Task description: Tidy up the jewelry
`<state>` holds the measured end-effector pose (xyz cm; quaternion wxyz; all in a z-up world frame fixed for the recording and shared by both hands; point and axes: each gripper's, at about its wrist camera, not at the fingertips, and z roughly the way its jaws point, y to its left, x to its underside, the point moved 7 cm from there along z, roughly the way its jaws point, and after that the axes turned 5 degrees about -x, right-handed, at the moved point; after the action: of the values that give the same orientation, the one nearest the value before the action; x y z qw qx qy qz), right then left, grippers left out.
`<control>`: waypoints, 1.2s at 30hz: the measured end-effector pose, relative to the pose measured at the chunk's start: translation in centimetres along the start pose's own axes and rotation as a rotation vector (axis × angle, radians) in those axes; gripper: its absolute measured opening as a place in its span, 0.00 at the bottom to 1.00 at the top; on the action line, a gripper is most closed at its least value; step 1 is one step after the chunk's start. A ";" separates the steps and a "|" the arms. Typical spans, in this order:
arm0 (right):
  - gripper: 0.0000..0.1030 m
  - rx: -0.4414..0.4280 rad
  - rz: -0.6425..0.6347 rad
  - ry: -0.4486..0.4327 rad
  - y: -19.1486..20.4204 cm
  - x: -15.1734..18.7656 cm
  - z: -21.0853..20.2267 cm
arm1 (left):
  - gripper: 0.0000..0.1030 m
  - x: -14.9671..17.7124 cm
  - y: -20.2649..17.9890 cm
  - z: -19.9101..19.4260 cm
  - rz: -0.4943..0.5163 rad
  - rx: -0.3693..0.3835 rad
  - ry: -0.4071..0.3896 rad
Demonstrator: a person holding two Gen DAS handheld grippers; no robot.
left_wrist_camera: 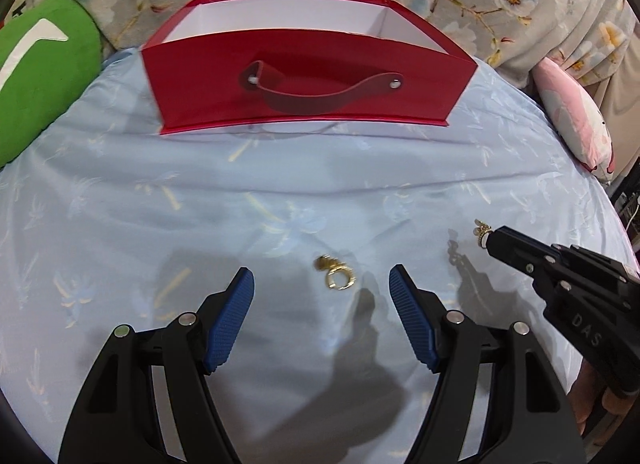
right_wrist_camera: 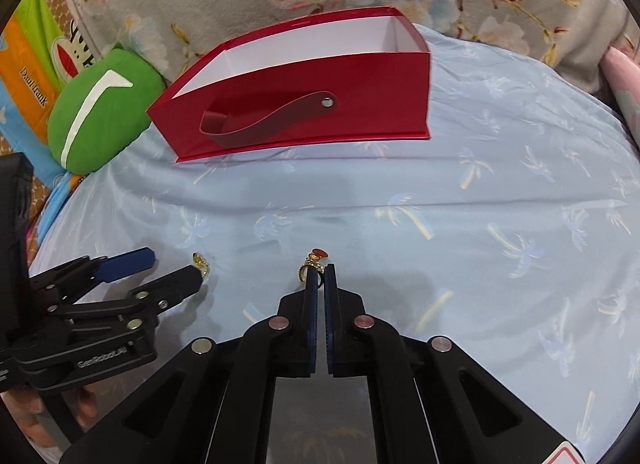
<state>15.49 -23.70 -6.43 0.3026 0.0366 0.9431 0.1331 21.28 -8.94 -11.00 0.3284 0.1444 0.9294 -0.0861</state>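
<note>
Layout on bedsheet, left wrist view.
Box at 12 o'clock, far side. Ring on the sheet between the left gripper fingers. Right gripper at 3 o'clock, clamping a second ring. Cushion at 10 o'clock beside the box.

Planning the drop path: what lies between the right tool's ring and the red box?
Only bare blue sheet between the held ring and the red box, seen in the right wrist view.

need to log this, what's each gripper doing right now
left gripper: open, holding nothing, a gold ring on the sheet between its fingers
right gripper: shut on a gold earring
</note>
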 end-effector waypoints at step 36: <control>0.02 -0.086 -0.070 -0.148 2.5 -8.2 -5.4 | 0.15 -7.4 2.6 -6.1 -0.026 -0.018 -0.160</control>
<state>19.05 -23.78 3.08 0.3775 0.0002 0.9122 0.1597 24.08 -6.48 -1.76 0.4020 0.1222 0.9026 -0.0932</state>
